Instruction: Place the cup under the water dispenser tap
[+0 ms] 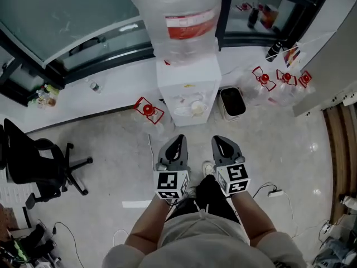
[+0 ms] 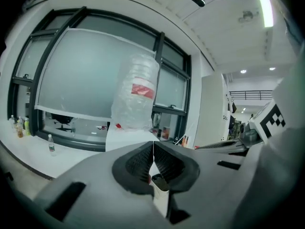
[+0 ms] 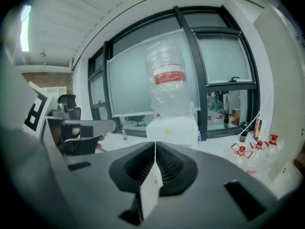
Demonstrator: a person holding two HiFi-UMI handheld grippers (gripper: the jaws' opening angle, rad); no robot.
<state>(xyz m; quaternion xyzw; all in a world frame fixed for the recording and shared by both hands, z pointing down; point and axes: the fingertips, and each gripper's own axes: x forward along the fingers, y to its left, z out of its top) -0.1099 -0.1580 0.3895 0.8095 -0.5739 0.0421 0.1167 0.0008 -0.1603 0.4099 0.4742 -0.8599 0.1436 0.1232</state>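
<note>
window wall point(image 1: 67, 24): dark metal frames and frosted panes behind the water dispenser point(image 1: 187, 82); the gripper views show it upright, the head view from above
water dispenser: white boxy cabinet with a front recess; only the head view looks into that recess
bottle point(image 1: 174, 15): big, clear, crinkled in plastic wrap, with a red label; stands on top of the dispenser
office chair point(image 1: 39, 169): black, with star-shaped legs; well left of the dispenser
bin point(image 1: 232, 102): dark, rounded-square; just right of the dispenser
red-capped bottles point(image 1: 281, 80): clear and lying down; further right of the dispenser
left gripper point(image 1: 178, 139): grey, with ribbed black pads; clenched on nothing, in front of the dispenser
right gripper point(image 1: 220, 141): same make; jaws pressed together and empty, beside the left one
cup point(image 1: 196, 109): pale, round and small; sits in the dispenser's recess, apart from both grippers; the gripper views do not show it
</note>
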